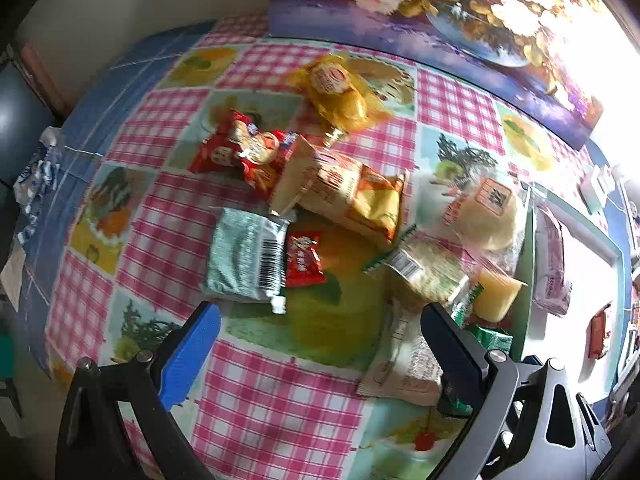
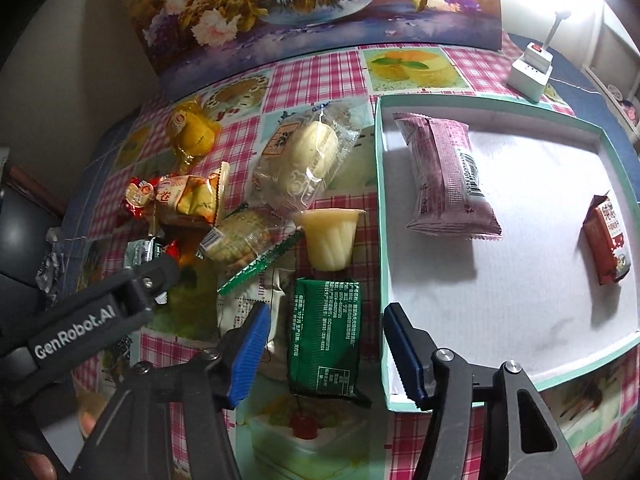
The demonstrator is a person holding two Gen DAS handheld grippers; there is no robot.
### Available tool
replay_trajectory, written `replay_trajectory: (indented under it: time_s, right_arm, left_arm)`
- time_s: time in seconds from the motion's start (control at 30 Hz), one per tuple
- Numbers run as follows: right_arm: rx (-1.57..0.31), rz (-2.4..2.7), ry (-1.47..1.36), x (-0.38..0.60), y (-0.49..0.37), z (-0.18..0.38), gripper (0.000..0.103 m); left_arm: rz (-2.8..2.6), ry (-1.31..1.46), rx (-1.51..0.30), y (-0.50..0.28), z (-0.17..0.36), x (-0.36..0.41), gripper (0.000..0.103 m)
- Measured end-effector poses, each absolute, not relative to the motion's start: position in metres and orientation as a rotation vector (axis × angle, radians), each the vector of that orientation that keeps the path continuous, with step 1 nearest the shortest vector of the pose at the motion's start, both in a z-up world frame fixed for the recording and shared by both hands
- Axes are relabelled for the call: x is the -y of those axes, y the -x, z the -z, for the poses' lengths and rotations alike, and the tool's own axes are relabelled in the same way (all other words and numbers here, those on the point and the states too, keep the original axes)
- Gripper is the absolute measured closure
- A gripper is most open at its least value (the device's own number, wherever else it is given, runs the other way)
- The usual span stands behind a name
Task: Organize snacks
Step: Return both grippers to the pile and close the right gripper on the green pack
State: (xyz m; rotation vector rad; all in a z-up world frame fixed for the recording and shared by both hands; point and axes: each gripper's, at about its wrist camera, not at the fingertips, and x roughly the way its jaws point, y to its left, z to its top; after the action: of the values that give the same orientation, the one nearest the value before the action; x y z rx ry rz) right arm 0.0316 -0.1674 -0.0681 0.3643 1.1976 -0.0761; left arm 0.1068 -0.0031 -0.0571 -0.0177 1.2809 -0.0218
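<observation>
Right gripper: we see the jaws part open, astride the green packet; pads stand clear of its sides, nothing gripped.
Left gripper: jaws wide, nothing between them, only tablecloth under. Its black finger shows at left in the right wrist view.
Green packet: flat on the cloth, just beside the tray wall.
Tray: shallow, teal rim, white floor. Inside are a pink packet near the far-left corner and a red packet by the right wall. They are well apart, w/ much bare floor between and in front.
Tray edge: the near-left corner is close to the right pad, so little room on that side.
Pile left of tray: jelly cup, bun in clear wrap, cracker pack, yellow packet, all crowded, some overlapping.
Silver packet: touches a small red packet, ahead of the left gripper.
Open room: bare cloth near us, below the pile.
Back edge: flower picture stands along the table's far side.
</observation>
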Motion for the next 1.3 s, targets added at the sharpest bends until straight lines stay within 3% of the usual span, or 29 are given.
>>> replay_trajectory:
  time_s: [0.67, 0.8, 1.3]
  right_arm:
    - [-1.261, 0.024, -0.332, 0.155, -0.037, 0.079, 0.049]
    - [-1.265, 0.026, -0.331, 0.155, -0.037, 0.079, 0.058]
    - [-1.265, 0.027, -0.331, 0.156, -0.037, 0.08, 0.058]
  left_arm:
    - [0.182, 0.009, -1.326, -0.106, 0.065, 0.033, 0.003]
    - [0.214, -0.01, -1.356, -0.106, 0.075, 0.043, 0.003]
    - [0.169, -0.077, -1.426, -0.109, 0.107, 0.053, 0.004]
